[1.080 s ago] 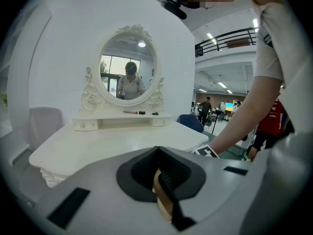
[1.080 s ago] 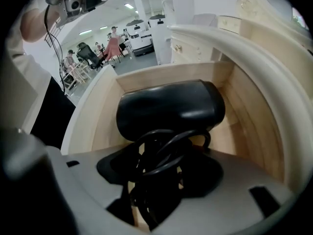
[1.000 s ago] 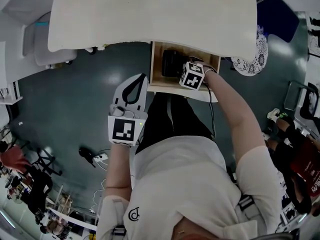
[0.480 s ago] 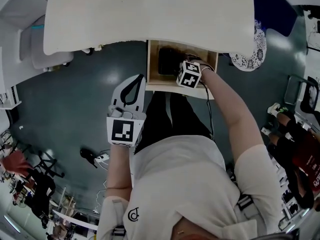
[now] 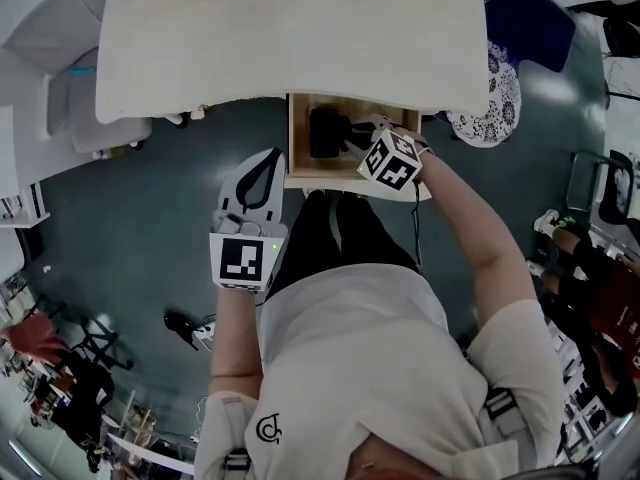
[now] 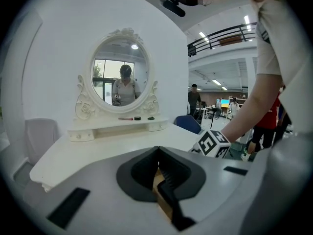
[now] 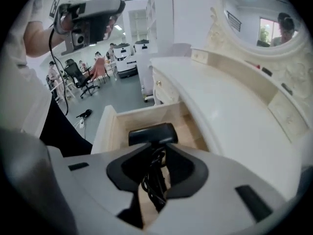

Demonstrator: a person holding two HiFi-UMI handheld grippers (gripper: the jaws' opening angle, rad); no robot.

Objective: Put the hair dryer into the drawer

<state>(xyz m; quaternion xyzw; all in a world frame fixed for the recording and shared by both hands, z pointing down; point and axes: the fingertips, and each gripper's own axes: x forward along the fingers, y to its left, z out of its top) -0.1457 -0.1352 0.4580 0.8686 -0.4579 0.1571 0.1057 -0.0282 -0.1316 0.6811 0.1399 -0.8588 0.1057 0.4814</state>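
Drawer [image 5: 296, 153] open under tabletop [image 5: 300, 38]. Top overhangs rear part, front part open from above.
Hair dryer [image 7: 152, 132] lies inside drawer, just ahead of right gripper [image 7: 157, 155] — jaws pinched on its black cord [image 7: 154, 185].
Left gripper [image 6: 157, 153] — jaws together, nothing between, outside drawer near left front corner.

Black hair dryer [image 5: 325, 131] lies inside the open wooden drawer [image 5: 300, 176].
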